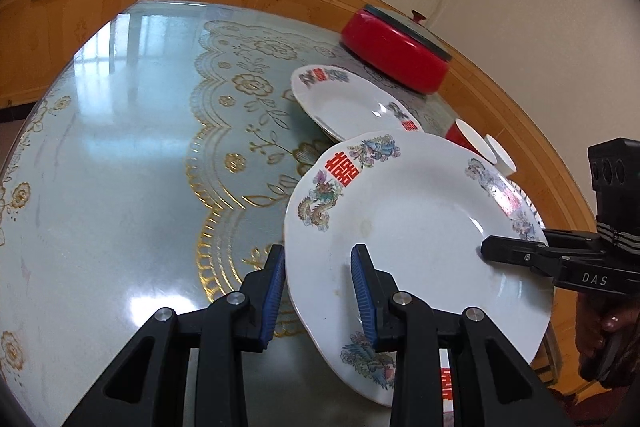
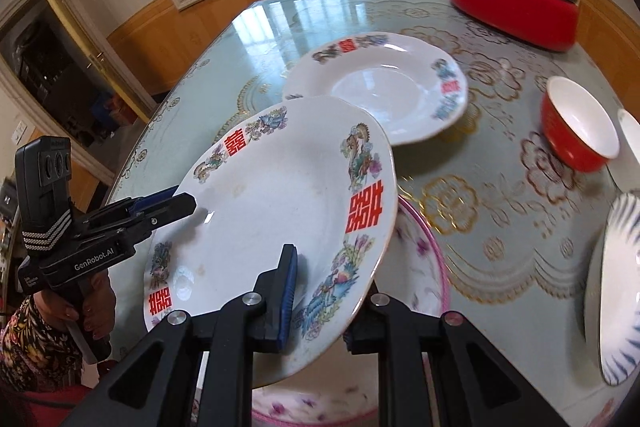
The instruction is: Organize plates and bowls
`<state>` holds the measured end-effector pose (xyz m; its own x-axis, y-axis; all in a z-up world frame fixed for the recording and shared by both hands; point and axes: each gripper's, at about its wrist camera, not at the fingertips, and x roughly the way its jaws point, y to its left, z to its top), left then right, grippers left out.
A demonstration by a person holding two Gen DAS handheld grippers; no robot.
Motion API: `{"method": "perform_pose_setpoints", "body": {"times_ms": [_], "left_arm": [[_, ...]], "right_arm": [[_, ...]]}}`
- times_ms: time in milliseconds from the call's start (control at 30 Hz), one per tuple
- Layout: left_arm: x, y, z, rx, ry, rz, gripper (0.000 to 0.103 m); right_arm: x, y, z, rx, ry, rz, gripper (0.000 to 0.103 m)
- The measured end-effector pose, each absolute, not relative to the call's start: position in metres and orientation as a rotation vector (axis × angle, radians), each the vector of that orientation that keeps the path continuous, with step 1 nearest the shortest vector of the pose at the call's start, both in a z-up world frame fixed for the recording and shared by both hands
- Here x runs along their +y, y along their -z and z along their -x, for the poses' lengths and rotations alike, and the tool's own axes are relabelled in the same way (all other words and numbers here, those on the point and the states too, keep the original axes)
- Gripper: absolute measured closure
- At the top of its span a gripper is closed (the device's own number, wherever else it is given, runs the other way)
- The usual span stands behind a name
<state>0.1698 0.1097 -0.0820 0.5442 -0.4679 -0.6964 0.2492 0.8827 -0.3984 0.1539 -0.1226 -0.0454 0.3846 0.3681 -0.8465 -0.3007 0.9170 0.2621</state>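
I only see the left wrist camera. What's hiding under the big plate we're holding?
Observer: A pink-rimmed plate with purple flowers lies on the table beneath the double-happiness plate.
Operator: Ooh! Any other plate I can't really see?
Observer: Yes, a blue-striped plate sits at the right edge of the right wrist view.
Operator: Is there food in the red bowl?
Observer: No, the red bowl shows a bare white inside.
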Motion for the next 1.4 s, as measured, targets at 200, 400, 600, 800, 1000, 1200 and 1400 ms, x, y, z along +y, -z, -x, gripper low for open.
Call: {"method": "perform_pose_setpoints", "body": {"times_ms": [200,400,600,800,1000,1200,1400], "left_arm": [[0.099,0.09,-0.158,0.931,0.424,0.272,0.07],[0.089,0.09,-0.145,0.919,0.404,0.21,0.07],[0.079,0.091,-0.138,0.907,0.381,0.203,0.07],[0.076,0.089,-0.135,0.897,0.356,0.201,0.07],[0.071,0.09,-0.132,0.907,0.322,0.171,0.068],[0.059,0.089,-0.127,0.915,0.282,0.094,0.064],[0.05,0.087,-0.122,0.921,0.244,0.026,0.063]], "right_arm": [[-0.135,0.059,-0.141,1.121,-0.414,-0.112,0.085],[-0.148,0.072,-0.138,1.142,-0.417,-0.17,0.085],[-0.17,0.091,-0.135,1.181,-0.383,-0.261,0.081],[-0.178,0.087,-0.128,1.164,-0.389,-0.23,0.079],[-0.192,0.081,-0.123,1.166,-0.392,-0.264,0.079],[-0.192,0.077,-0.123,1.178,-0.386,-0.269,0.079],[-0.183,0.044,-0.115,1.063,-0.315,-0.057,0.079]]}}
